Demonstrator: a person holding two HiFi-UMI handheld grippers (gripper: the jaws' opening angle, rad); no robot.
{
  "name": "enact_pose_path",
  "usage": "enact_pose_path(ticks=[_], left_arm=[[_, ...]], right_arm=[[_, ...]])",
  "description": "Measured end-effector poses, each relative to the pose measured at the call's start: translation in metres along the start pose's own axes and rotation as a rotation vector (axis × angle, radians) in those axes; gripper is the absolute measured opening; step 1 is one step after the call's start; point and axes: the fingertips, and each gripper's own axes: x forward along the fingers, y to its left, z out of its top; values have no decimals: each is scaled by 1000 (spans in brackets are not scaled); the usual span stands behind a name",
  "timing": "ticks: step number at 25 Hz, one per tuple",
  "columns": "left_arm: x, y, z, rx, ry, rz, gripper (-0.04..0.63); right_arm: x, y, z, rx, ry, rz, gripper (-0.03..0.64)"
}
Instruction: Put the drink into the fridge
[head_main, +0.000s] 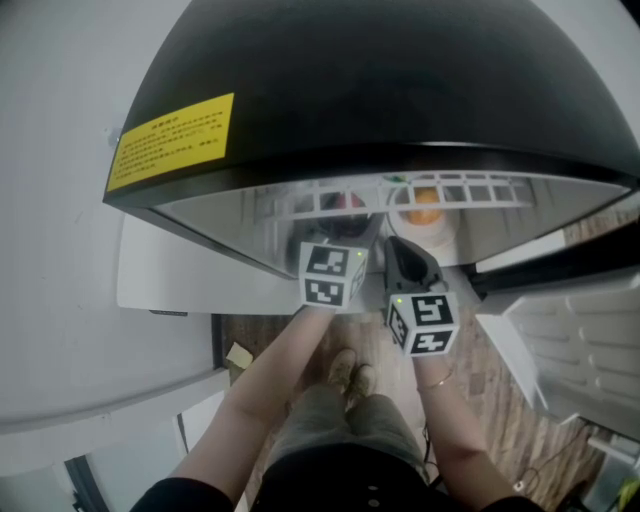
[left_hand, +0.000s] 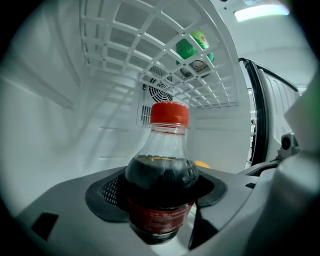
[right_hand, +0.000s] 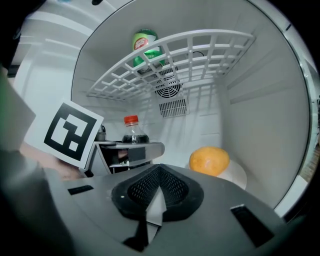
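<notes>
Cola bottle (left_hand: 159, 170), red cap, red label, print illegible: clamped upright in left gripper (left_hand: 159, 194), inside fridge (left_hand: 60, 125). Right gripper (right_hand: 157, 189): jaws together, empty. Yellow sticker (head_main: 170, 140): text unreadable.

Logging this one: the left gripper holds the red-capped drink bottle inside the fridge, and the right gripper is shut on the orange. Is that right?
Not quite. The right gripper is shut on nothing: the right gripper view shows the orange lying apart from it, further back in the fridge. The left gripper does hold the red-capped drink bottle inside.
</notes>
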Motion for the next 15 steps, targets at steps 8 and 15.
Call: enact_pose_path(ticks=[8,15], left_arm=[[-6,0,4,-56,10,15,350],[-25,-1,15,-46,-4,39,350]], right_arm=[[-11,3,6,8,-24,6,3],[-21,9,21,-9,-59,23,3]])
